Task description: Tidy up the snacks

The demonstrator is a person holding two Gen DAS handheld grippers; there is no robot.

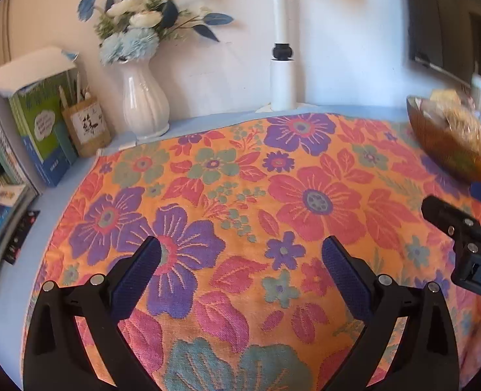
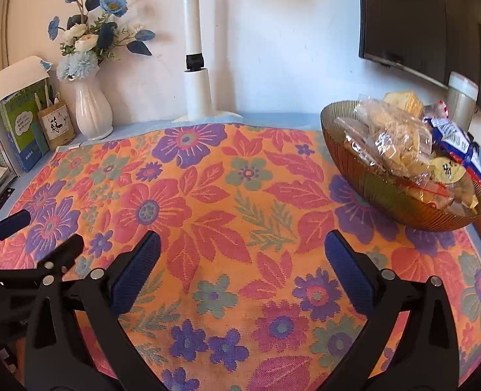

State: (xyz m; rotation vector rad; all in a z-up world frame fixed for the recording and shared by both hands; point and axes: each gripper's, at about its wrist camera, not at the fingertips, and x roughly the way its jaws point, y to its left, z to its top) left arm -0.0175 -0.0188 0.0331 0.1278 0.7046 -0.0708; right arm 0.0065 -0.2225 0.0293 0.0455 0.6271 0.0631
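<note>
An amber ribbed glass bowl [image 2: 387,195] stands at the right of the flowered cloth, heaped with clear-wrapped snacks [image 2: 393,130] and a blue-and-white packet [image 2: 452,137]. The left wrist view catches the same bowl [image 1: 442,143] blurred at its right edge. My right gripper [image 2: 242,260] hovers open over the cloth, left of and nearer than the bowl, nothing between its blue pads. My left gripper [image 1: 242,267] is open too, empty, above the cloth's middle. The left gripper's fingers [image 2: 28,238] show at the left edge of the right wrist view; a finger of the right gripper [image 1: 452,218] shows at the right of the left wrist view.
A white vase of blue and white flowers [image 2: 92,110], a pen holder [image 2: 56,123] and books [image 2: 18,123] line the back left by the wall. A white lamp post [image 2: 198,75] rises at the back centre. A dark screen [image 2: 413,22] hangs at the right, with a cup [image 2: 462,97] behind the bowl.
</note>
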